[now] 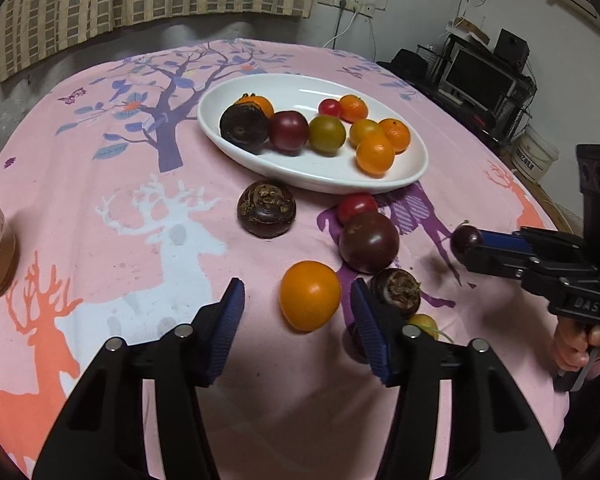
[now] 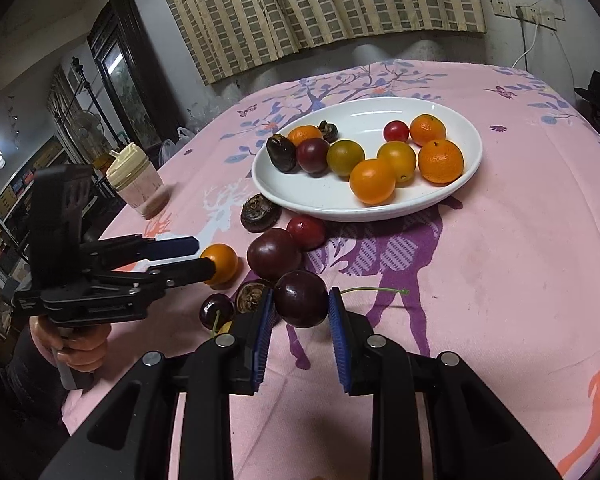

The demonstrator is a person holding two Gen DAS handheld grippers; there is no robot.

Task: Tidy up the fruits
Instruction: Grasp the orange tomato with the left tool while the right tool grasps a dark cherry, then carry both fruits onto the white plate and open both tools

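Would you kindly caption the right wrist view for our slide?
Right gripper clamps a dark cherry above the pink tablecloth, white fruit dish ahead.

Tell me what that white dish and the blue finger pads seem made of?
White dish: probably glazed ceramic, smooth and glossy with soft reflections. Blue pads on the right hand-held gripper: likely rubber or soft plastic, matte with fine ribbing.

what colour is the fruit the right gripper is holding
Dark purple-red, glossy: the cherry pinched in the right gripper, clearest in the right wrist view.
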